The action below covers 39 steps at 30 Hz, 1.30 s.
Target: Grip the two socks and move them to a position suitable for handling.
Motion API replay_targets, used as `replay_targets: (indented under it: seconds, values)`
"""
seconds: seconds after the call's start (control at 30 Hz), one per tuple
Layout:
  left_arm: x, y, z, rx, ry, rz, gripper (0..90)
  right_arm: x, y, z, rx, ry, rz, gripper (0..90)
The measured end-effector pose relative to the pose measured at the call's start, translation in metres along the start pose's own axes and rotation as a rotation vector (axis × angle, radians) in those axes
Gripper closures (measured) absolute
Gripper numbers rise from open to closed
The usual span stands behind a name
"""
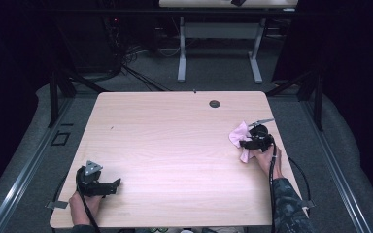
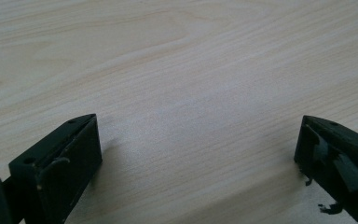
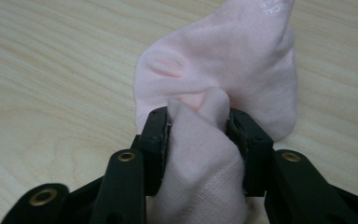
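pink sock [image 3: 223, 70] sits bunched at the table's [image 1: 175, 141] right edge, pinched in the right gripper [image 3: 198, 123], its free end lying past the jaws; left gripper [image 1: 97, 182], spread, rests well apart at the near-left corner.

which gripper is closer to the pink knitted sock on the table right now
Right. The right gripper has its jaws pinching a fold of the pink knitted sock; the left gripper rests open at the wooden table's opposite near corner.

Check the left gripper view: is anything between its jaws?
No, the left gripper has only bare table between its wide-open jaws.
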<state>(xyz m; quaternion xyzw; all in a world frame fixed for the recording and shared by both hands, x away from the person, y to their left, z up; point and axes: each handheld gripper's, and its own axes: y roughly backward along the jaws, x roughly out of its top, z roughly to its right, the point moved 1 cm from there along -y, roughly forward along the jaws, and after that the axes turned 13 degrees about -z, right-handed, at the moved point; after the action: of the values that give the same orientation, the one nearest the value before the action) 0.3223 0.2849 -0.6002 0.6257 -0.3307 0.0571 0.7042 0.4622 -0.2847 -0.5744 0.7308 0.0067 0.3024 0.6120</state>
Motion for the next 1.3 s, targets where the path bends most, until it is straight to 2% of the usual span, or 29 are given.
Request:
replay_targets:
  seconds: [0.3,0.33,0.4,0.47,0.6,0.77,0.8,0.83,0.93,1.0,1.07,1.17,1.27,1.3]
  values:
    - [0.000,0.000,0.000,0.000,0.000,0.000,0.3,-0.002,0.001,0.002,0.012,-0.019,0.011,62.4]
    - [0.000,0.000,0.000,0.000,0.000,0.000,0.3,-0.003,0.001,0.002,0.015,-0.022,0.012,60.7]
    - [0.000,0.000,0.000,0.000,0.000,0.000,0.3,-0.004,0.003,0.002,0.015,-0.046,0.001,47.3]
    - [0.000,0.000,0.000,0.000,0.000,0.000,0.3,-0.008,0.008,0.000,0.028,-0.049,0.003,48.9]
    - [0.000,0.000,0.000,0.000,0.000,0.000,0.3,-0.018,0.013,-0.005,0.007,-0.040,0.014,55.8]
    - [0.000,0.000,0.000,0.000,0.000,0.000,0.3,-0.024,0.019,-0.007,0.012,-0.047,0.041,56.9]
    - [0.000,0.000,0.000,0.000,0.000,0.000,0.3,-0.026,0.022,-0.009,0.014,-0.039,0.046,63.4]
    - [0.000,0.000,0.000,0.000,0.000,0.000,0.3,-0.026,0.022,-0.010,0.013,-0.036,0.052,66.3]
    - [0.000,0.000,0.000,0.000,0.000,0.000,0.3,-0.029,0.030,-0.014,0.010,-0.027,0.079,71.1]
    - [0.000,0.000,0.000,0.000,0.000,0.000,0.3,-0.030,0.041,-0.021,0.035,-0.025,0.108,71.2]
    - [0.000,0.000,0.000,0.000,0.000,0.000,0.3,-0.029,0.049,-0.029,0.081,-0.008,0.124,71.1]
    - [0.000,0.000,0.000,0.000,0.000,0.000,0.3,-0.026,0.062,-0.052,0.146,0.042,0.130,70.8]
    - [0.000,0.000,0.000,0.000,0.000,0.000,0.3,-0.022,0.065,-0.078,0.190,0.101,0.129,70.5]
    - [0.000,0.000,0.000,0.000,0.000,0.000,0.3,-0.022,0.065,-0.078,0.190,0.101,0.129,70.5]
